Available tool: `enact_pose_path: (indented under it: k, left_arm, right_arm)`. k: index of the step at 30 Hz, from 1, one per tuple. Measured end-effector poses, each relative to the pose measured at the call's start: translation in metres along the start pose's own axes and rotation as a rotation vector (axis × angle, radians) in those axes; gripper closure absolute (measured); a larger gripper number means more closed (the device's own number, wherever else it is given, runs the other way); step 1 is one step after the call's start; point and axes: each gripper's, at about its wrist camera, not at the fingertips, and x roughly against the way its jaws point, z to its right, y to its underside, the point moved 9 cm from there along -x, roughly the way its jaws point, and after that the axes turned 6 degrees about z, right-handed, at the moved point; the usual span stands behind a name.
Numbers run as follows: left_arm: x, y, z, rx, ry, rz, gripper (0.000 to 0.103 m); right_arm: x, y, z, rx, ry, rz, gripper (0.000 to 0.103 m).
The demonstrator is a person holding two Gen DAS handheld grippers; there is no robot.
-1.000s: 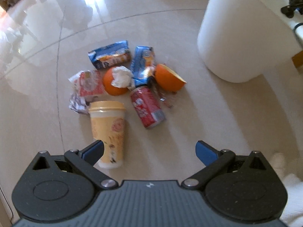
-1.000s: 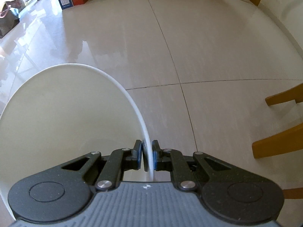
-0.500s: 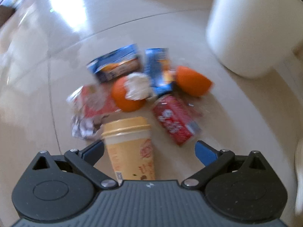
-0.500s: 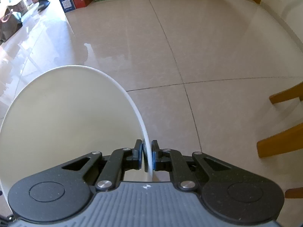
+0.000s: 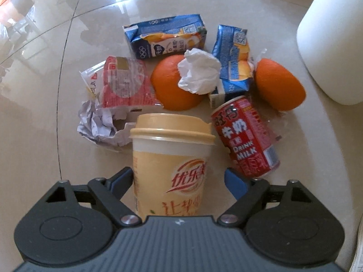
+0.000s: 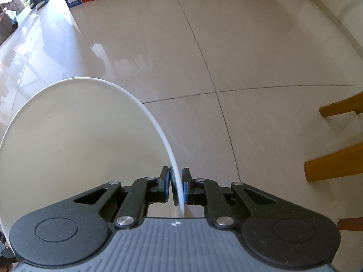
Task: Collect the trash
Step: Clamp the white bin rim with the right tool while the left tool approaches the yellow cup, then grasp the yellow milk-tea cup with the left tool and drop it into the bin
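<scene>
Left tool (image 5: 179,182) pointing steeply down, jaws just closing round yellow cup (image 5: 171,163), not yet gripping, red can (image 5: 246,137) at two o'clock; right tool (image 6: 176,187) angled down, clenched on white bin rim (image 6: 158,131)

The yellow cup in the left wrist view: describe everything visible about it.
The yellow cup looks like a paper drink cup with a tan plastic lid and red printed lettering. It appears to lie on the tiled floor, lid toward the trash pile. It sits between the fingers of the left gripper, whose jaws have just been closing; the right pad stands clear.
</scene>
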Motion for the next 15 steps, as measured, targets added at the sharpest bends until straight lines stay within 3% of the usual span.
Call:
enact_pose_path:
  k: [8, 15]
  left_arm:
    - [-0.015, 0.004, -0.005, -0.011, -0.008, -0.028, 0.032]
    - [0.015, -0.008, -0.008, -0.067, -0.025, -0.032, 0.032]
  right_arm:
    - [-0.002, -0.005, -0.004, 0.003, 0.017, -0.016, 0.088]
    - [-0.004, -0.002, -0.006, 0.007, 0.02, -0.007, 0.088]
